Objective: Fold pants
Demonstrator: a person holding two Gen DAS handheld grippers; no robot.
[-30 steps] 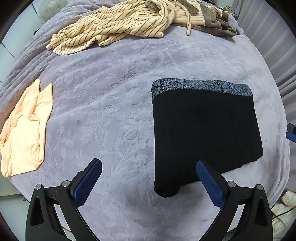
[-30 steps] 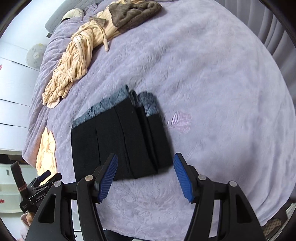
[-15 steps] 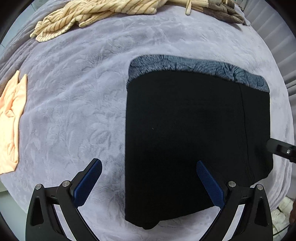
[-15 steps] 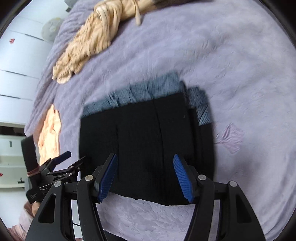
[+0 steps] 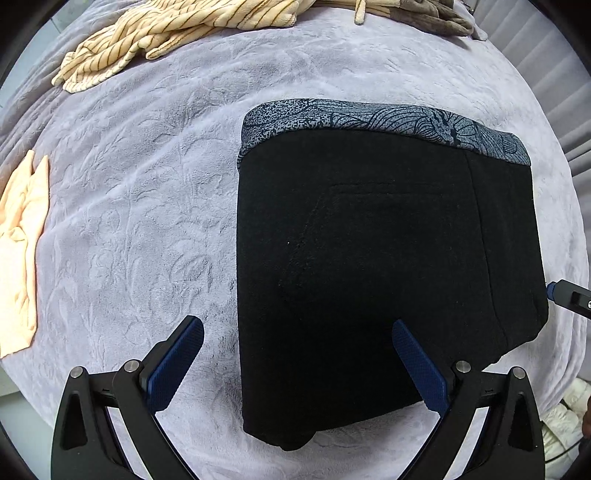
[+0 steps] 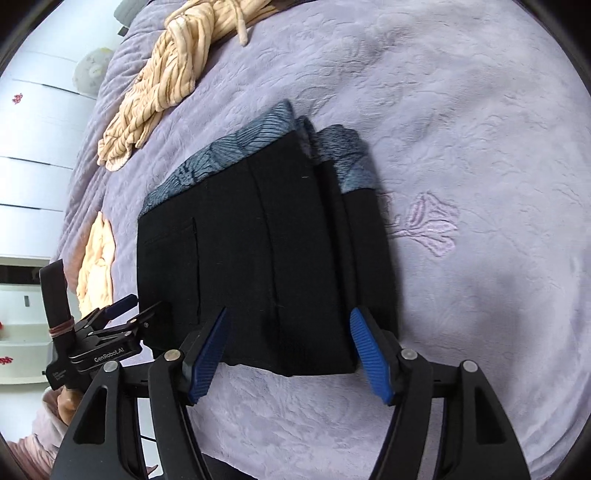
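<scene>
The black pants [image 5: 369, 258] lie folded into a thick rectangle on the purple bedspread [image 5: 129, 184], with a blue-grey patterned waistband [image 5: 388, 123] along the far edge. My left gripper [image 5: 295, 326] is open just above them and straddles their left edge: one finger hangs over the bedspread, the other over the black cloth. In the right wrist view the pants [image 6: 240, 240] show stacked layers on their right side. My right gripper [image 6: 289, 314] hovers over their near edge, jaws opening, with black cloth below the gap but the pads not pressing on it. The left gripper [image 6: 133, 310] shows at the pants' near left corner.
A striped beige garment [image 5: 166, 37] and a brown one [image 5: 424, 14] are piled at the far side of the bed. A peach cloth [image 5: 18, 240] lies at the left edge. White drawers [image 6: 29, 147] stand beyond the bed's left side. Pale curtains [image 5: 554, 74] hang at the right.
Both grippers have come down toward the pants, which now fill more of each view. The right gripper's fingers stand slightly wider apart. The pants have not moved.
</scene>
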